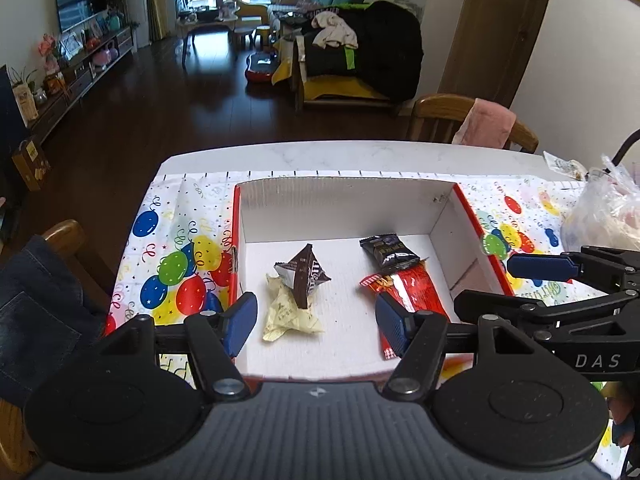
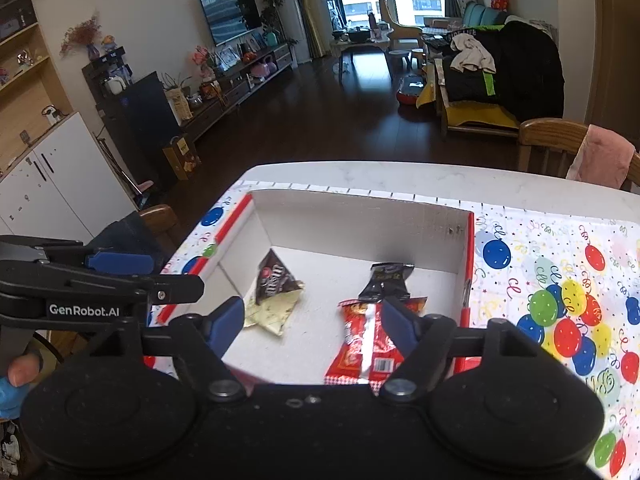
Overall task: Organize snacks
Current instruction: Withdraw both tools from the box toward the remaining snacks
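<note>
Four snacks lie in the white box [image 1: 340,204] on the balloon-print surface [image 1: 176,248]: a brown pyramid packet [image 1: 302,278] on a pale yellow wrapper [image 1: 288,314] at the left, a black packet [image 1: 388,254] and a red packet [image 1: 416,298] at the right. The left gripper [image 1: 316,320] hangs above the near edge of the box, jaws apart and empty, the brown and yellow pair just ahead between its fingers. The right gripper [image 2: 312,320], also open and empty, sits over the red packet, whose long axis runs near to far. A clear plastic bag [image 1: 604,216] (likely holding more snacks) waits far right, nearer the right gripper, so that hand seems best placed to fetch next.
</note>
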Demonstrator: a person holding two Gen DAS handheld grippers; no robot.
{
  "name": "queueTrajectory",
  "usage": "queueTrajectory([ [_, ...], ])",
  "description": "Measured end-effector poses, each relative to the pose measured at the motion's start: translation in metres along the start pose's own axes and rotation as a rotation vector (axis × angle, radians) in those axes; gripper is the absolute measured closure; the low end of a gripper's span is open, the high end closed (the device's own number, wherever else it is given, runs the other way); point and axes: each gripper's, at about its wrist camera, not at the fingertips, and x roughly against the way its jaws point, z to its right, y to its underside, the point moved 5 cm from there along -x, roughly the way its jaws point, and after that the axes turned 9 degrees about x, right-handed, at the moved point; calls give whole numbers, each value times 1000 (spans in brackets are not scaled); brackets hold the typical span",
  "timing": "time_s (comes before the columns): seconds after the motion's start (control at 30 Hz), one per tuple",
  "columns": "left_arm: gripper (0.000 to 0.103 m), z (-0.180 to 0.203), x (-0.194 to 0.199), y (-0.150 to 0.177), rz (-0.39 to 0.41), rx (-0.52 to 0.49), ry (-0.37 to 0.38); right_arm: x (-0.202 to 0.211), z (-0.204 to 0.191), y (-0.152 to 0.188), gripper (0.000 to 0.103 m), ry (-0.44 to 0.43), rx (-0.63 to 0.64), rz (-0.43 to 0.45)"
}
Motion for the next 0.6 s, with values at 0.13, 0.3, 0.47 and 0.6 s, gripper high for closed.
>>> queueTrajectory([
  [0.13,34,-2,17,10,24,-7,17,12,-9,5,19,-4,-6,17],
  [0.3,32,-7,37,25,45,-10,44,25,-21,15,15,-13,1,39],
  [0.47,30,-14,56,45,73,-12,52,41,-37,27,9,-27,20,70],
  [0.6,24,-19,73,62,109,-26,55,50,-48,38,7,-32,38,81],
])
